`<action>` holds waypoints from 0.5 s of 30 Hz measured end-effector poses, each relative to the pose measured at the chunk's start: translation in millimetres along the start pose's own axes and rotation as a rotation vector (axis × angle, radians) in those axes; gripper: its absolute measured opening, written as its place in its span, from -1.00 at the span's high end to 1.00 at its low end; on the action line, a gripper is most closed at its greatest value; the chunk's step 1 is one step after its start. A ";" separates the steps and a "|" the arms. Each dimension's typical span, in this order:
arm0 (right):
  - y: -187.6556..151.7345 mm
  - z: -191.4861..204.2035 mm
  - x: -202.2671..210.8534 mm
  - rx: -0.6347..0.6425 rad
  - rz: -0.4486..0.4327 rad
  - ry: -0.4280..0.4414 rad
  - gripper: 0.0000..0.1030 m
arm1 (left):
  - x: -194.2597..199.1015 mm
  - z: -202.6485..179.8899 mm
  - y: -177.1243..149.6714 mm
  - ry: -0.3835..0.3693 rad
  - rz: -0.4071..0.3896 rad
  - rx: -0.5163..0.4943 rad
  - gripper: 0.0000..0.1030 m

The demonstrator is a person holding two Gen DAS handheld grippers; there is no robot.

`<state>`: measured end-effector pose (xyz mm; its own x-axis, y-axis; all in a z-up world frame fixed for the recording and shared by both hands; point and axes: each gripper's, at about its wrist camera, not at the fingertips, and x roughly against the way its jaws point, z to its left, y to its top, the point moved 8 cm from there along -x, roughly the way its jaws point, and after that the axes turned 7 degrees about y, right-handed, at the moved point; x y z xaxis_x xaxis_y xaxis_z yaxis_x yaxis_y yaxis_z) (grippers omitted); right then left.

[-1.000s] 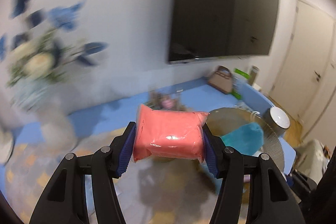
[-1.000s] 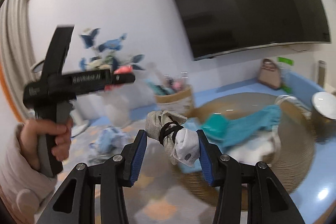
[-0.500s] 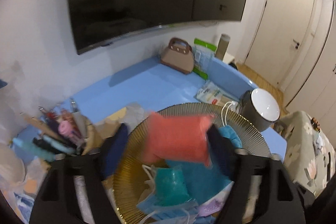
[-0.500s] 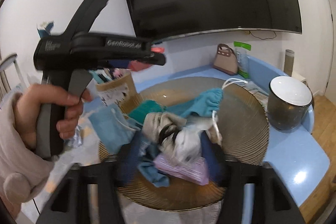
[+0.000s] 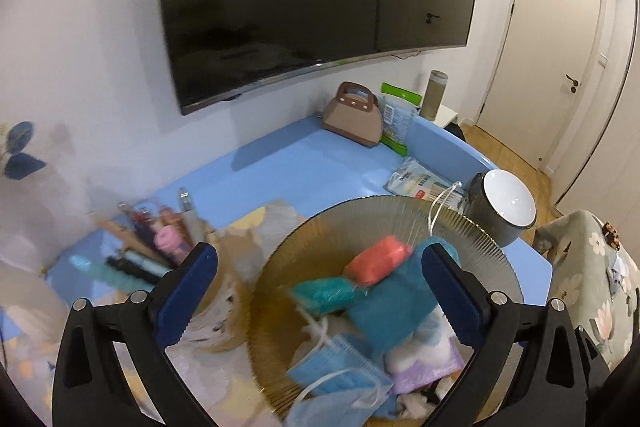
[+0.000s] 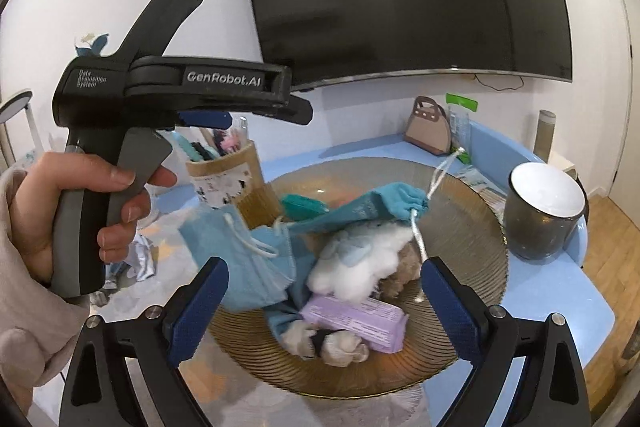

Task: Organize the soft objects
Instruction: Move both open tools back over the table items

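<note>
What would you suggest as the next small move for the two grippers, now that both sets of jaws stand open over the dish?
Probably lift both grippers away from the ribbed dish and look for another loose item. The left gripper and right gripper are open and empty, while the coral pack and the rolled socks already lie among the soft things in the dish.

Blue table (image 5: 304, 163) — ribbed plate (image 6: 472, 227), mug (image 6: 544, 215) (beside it), handbag (image 5: 352, 117)
</note>
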<state>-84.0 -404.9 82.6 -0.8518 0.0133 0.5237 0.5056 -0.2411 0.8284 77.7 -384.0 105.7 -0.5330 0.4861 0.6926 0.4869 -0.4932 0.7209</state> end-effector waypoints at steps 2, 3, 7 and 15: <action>3.2 9.2 2.0 0.002 -0.010 0.017 -0.87 | 11.6 9.0 -3.1 0.007 -0.012 0.003 -0.99; 5.3 15.5 3.2 0.001 -0.018 0.036 -0.87 | 18.5 15.1 -4.8 0.012 -0.021 0.005 -0.99; 15.6 44.6 8.1 -0.001 -0.050 0.116 -0.88 | 49.2 50.0 -12.2 0.077 -0.055 0.014 -0.99; 24.7 124.6 2.2 0.086 -0.043 0.247 -0.92 | 113.1 170.3 -40.6 0.268 -0.106 0.118 -0.99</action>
<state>-56.3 -289.9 129.0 -0.8752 -0.2181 0.4319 0.4689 -0.1623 0.8682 115.5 -186.2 159.2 -0.7410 0.3150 0.5930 0.4875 -0.3550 0.7977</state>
